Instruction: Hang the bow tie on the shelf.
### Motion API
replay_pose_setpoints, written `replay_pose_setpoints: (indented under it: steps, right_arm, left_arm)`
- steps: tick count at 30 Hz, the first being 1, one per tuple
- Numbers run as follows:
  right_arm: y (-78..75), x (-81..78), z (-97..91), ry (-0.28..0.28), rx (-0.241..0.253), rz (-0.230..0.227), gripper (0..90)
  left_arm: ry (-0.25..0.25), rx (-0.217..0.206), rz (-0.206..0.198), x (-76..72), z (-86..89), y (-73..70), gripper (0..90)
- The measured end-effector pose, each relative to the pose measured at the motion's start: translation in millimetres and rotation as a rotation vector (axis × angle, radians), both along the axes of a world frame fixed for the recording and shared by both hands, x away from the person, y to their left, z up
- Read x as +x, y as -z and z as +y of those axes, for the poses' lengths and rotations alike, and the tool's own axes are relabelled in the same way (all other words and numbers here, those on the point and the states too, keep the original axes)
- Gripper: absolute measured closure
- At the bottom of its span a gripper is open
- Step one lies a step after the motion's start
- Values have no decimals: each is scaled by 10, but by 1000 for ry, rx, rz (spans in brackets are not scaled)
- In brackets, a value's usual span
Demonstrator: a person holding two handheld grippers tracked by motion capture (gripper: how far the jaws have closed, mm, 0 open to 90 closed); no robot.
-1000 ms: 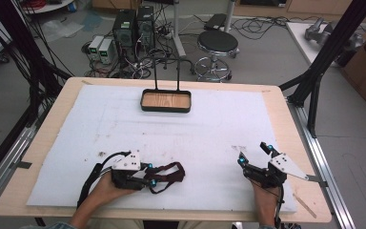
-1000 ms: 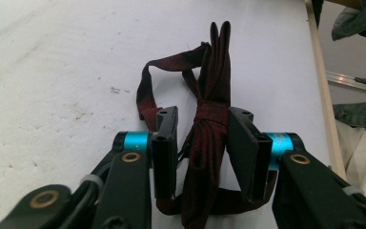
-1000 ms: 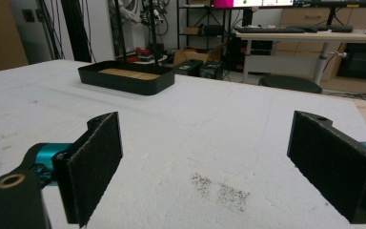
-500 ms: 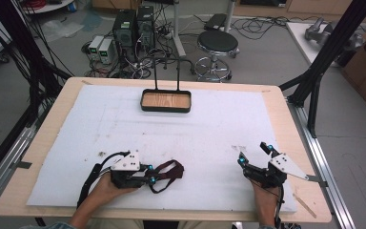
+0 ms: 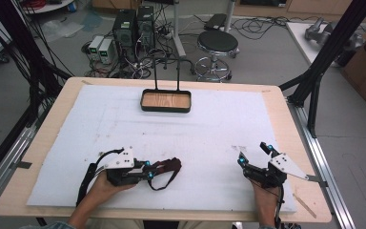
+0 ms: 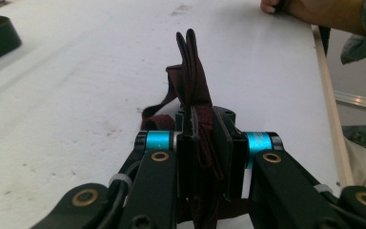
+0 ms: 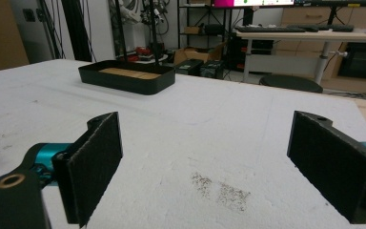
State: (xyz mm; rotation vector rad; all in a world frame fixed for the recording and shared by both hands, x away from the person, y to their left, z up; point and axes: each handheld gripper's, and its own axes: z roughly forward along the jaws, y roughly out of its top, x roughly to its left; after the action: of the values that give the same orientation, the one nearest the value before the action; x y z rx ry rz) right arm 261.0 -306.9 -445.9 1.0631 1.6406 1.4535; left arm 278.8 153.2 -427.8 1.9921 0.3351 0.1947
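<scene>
The white foam mat (image 5: 181, 143) covers nearly the whole table, and a dark tray with a wooden floor (image 5: 166, 101) sits at its far edge, well away from the work. Near the front, the left gripper (image 5: 148, 171) lies low on the mat with its jaws closed on a dark red strap (image 5: 167, 167); the jaws have just been closing, and the strap is pinched between the pads (image 6: 187, 157). The right gripper (image 5: 252, 153) rests well off to the side, jaws wide apart and holding nothing. The strap looks light, thin and limp: its loop flops onto the mat past the jaws. I'd expect it to sag and swing when lifted, so a firm pinch across the doubled webbing, as here, seems the sound hold.
</scene>
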Motion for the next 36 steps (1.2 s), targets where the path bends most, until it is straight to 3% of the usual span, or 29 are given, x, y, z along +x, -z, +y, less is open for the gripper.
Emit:
replay_pose_setpoints:
  steps: [11, 17, 20, 25, 26, 36]
  right_arm:
    - [0, 2, 1, 4, -2, 2, 105]
    - [1, 3, 6, 2, -6, 2, 106]
    - [1, 3, 7, 2, -7, 3, 105]
    - [1, 5, 5, 2, -10, 1, 105]
    - [1, 6, 5, 1, -11, 0, 106]
    - [1, 10, 4, -1, -13, 0, 105]
  left_arm:
    - [-58, -88, -24, 144, 188, -203, 801]
    - [-94, -138, -20, 304, 369, -329, 802]
    - [-122, -167, -21, 462, 472, -447, 802]
    - [-145, -182, -21, 655, 562, -592, 803]
    - [-160, -188, -19, 749, 599, -656, 803]
    - [-228, -175, 8, 1194, 710, -847, 804]
